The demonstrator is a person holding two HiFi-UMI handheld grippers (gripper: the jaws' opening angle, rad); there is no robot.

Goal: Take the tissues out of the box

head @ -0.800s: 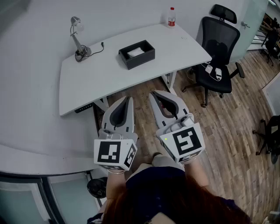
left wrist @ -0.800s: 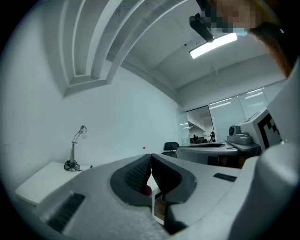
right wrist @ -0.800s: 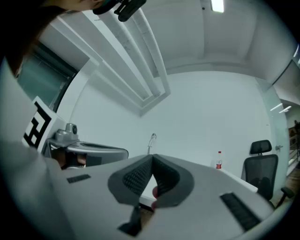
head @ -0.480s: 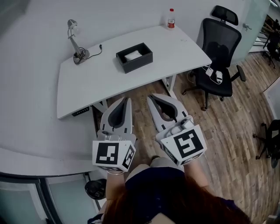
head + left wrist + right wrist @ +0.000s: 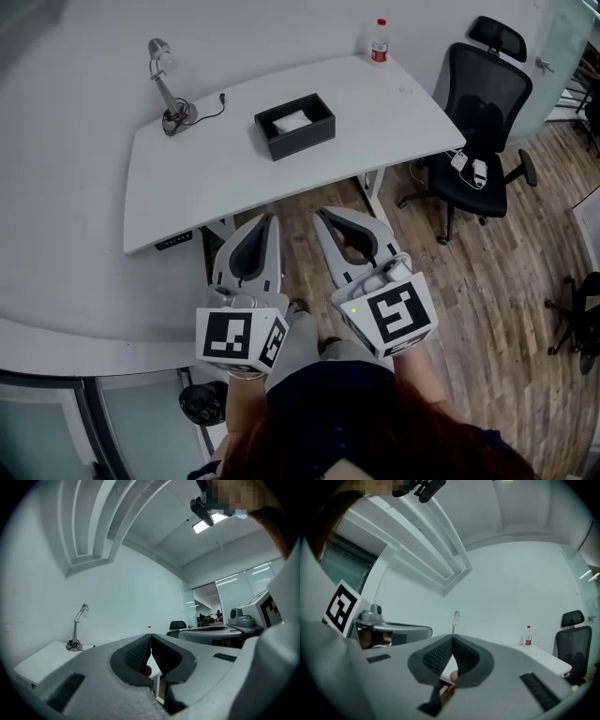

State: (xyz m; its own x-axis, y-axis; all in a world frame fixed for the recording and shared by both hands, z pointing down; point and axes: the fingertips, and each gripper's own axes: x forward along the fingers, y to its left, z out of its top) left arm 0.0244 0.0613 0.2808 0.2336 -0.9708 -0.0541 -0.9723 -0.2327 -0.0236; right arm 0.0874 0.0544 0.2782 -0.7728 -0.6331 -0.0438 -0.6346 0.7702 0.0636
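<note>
A black open-topped tissue box with white tissue inside sits mid-desk on the white desk. Both grippers hang over the wood floor in front of the desk's near edge, well short of the box. My left gripper is shut with nothing between its jaws; its pads meet in the left gripper view. Beside it, my right gripper is also shut and empty, with its pads together in the right gripper view. The box is hidden in both gripper views.
A desk lamp with a cable stands at the desk's back left, also seen in the left gripper view. A bottle stands at the back right corner. A black office chair is to the right of the desk.
The view has shifted a little, so desk and box sit slightly further right in the picture. Both grippers stay shut, side by side, in about the same place before the desk.
</note>
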